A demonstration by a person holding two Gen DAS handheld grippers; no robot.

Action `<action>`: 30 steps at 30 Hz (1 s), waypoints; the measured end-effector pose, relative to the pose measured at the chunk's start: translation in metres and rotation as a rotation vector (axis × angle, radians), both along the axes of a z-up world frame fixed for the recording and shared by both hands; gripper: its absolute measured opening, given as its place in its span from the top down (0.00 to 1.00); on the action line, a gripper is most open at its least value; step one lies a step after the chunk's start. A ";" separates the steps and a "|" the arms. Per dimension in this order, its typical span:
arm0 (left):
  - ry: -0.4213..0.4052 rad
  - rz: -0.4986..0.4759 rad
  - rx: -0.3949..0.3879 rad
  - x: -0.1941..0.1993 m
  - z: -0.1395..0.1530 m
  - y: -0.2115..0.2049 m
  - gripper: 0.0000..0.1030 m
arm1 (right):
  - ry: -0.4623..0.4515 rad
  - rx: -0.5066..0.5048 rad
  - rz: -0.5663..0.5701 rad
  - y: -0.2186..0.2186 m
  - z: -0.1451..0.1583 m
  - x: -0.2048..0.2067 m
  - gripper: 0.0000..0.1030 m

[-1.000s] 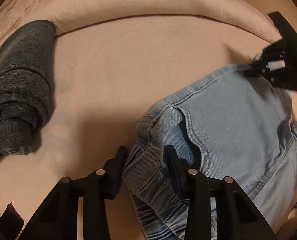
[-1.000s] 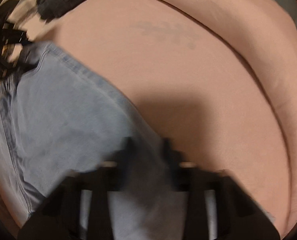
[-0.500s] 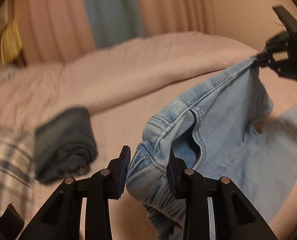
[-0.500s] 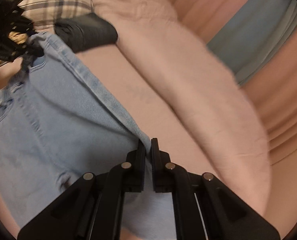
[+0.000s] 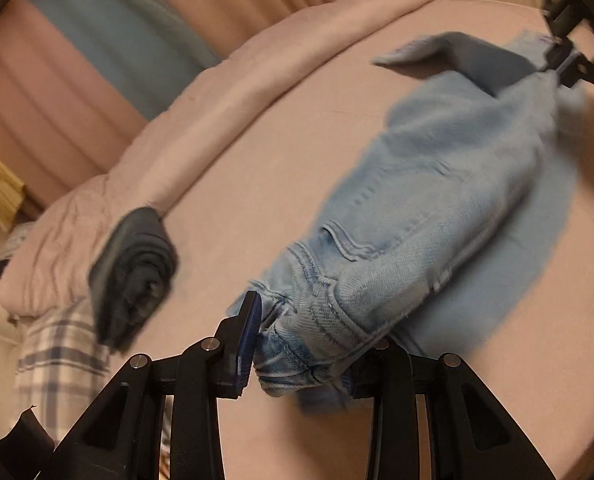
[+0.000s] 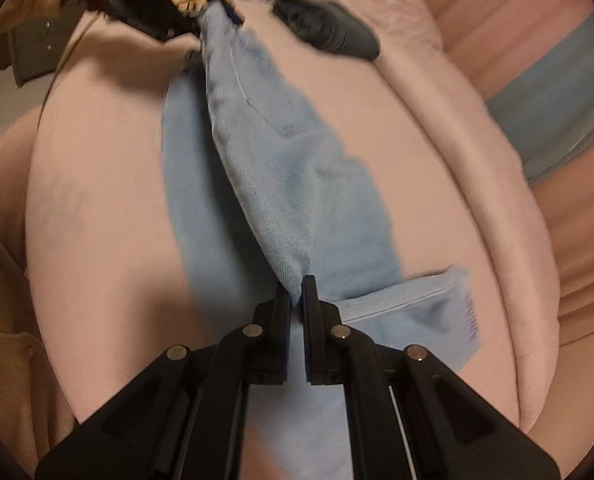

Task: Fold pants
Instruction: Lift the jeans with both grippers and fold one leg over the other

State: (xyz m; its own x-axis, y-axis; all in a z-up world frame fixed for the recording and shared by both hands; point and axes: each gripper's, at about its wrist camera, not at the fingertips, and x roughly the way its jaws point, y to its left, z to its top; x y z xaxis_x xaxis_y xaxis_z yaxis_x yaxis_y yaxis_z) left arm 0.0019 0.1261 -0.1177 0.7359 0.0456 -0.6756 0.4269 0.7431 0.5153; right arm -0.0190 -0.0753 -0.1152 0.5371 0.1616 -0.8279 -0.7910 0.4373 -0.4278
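My left gripper [image 5: 297,344] clamps the bunched waistband of the light blue jeans [image 5: 437,208]; my right gripper [image 6: 296,300] pinches a leg fold. The jeans hang stretched between them above the pink bed [image 5: 257,160], rolled dark pants [image 5: 133,272] lying beyond.

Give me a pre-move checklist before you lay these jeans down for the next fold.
1. Left gripper holds the waistband of the jeans: ok, jaws shut on bunched denim.
2. Right gripper holds the jeans: ok, jaws pinch the cloth tight.
3. Denim taut between the two grippers: ok.
4. Leg end lying flat: cannot tell, blurred.
5. Dark folded pants apart from the jeans: ok.
6. Bed beneath bare for landing: ok.
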 end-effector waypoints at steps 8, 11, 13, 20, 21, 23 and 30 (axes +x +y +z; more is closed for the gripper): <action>-0.214 0.207 -0.135 0.076 0.052 0.024 0.63 | -0.158 0.091 -0.115 0.020 0.046 0.073 0.95; -0.208 0.183 -0.168 0.068 0.040 0.030 0.63 | -0.182 0.114 -0.109 0.026 0.048 0.078 0.95; -0.165 0.135 -0.141 0.057 0.020 0.034 0.60 | -0.139 0.100 -0.081 0.027 0.033 0.055 0.95; -0.034 0.002 -0.124 0.006 -0.021 0.042 0.58 | 0.017 -0.041 0.056 0.053 -0.044 0.005 0.95; -0.010 -0.016 -0.123 0.003 -0.024 0.042 0.58 | 0.030 -0.049 0.058 0.053 -0.049 0.004 0.95; 0.008 -0.042 -0.096 -0.002 -0.029 0.040 0.58 | 0.061 -0.066 0.067 0.054 -0.057 -0.003 0.95; 0.099 0.035 -0.129 -0.016 -0.038 0.060 0.57 | 0.074 -0.130 0.106 0.068 -0.067 -0.009 0.95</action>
State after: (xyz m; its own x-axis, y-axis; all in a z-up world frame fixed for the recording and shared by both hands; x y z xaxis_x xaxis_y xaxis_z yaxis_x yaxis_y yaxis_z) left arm -0.0137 0.1864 -0.1555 0.6649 -0.0221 -0.7466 0.4439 0.8155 0.3713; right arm -0.0285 -0.0076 -0.1827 0.4594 0.1036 -0.8822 -0.8614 0.2943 -0.4140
